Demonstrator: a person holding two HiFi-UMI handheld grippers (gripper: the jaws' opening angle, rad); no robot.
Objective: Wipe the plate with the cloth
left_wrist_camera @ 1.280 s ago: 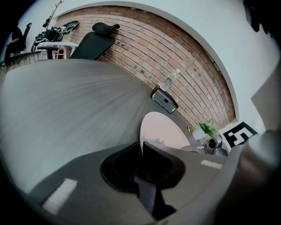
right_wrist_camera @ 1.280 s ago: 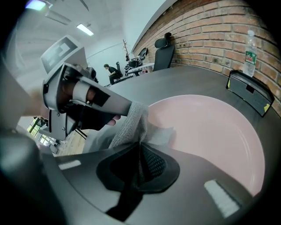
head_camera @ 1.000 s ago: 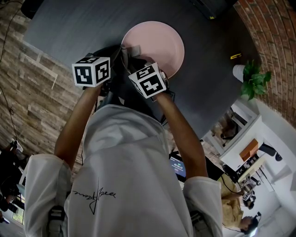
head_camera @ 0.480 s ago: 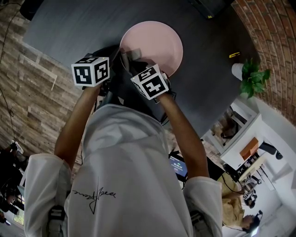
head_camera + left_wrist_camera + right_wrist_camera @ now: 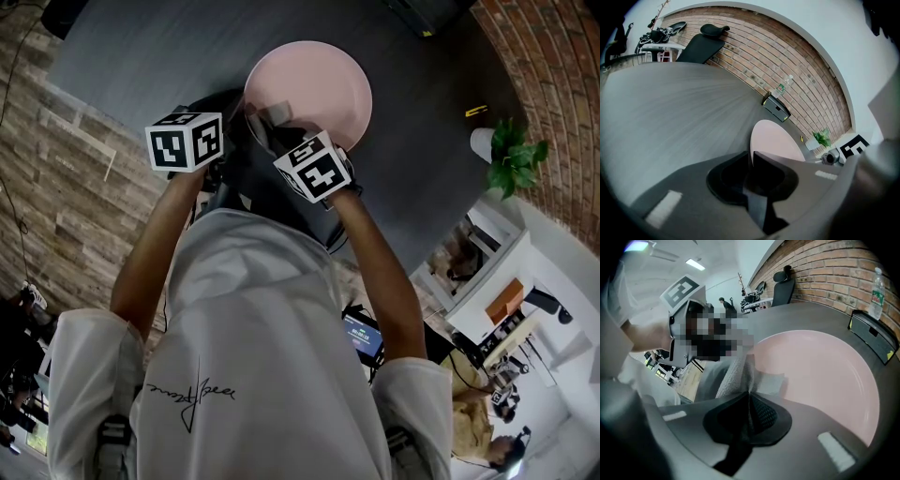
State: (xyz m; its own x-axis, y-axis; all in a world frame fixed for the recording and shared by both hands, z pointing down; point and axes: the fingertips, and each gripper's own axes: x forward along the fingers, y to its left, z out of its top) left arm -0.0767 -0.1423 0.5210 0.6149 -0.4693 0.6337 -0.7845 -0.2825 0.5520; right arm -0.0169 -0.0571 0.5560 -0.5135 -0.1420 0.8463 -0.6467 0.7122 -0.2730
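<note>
A pink plate (image 5: 314,80) lies on the dark grey table (image 5: 141,56). My left gripper (image 5: 751,161) has the plate's near left rim (image 5: 776,140) between its jaws. The pads still lie against the rim while the jaws are opening. My right gripper (image 5: 749,397) is shut on a grey-white cloth (image 5: 736,373). The cloth (image 5: 272,114) hangs from those jaws onto the near left part of the plate (image 5: 820,376). In the head view both marker cubes sit side by side at the plate's near edge and hide the fingertips.
A black box (image 5: 776,108) and a water bottle (image 5: 780,88) stand at the table's far side by the brick wall. A potted plant (image 5: 511,159) stands past the table's right edge, with a small yellow item (image 5: 477,113) on the table nearby. An office chair (image 5: 701,42) stands far left.
My right gripper has shifted a little to the right along the plate's near edge, taking the cloth with it. The left gripper has stayed where it was.
</note>
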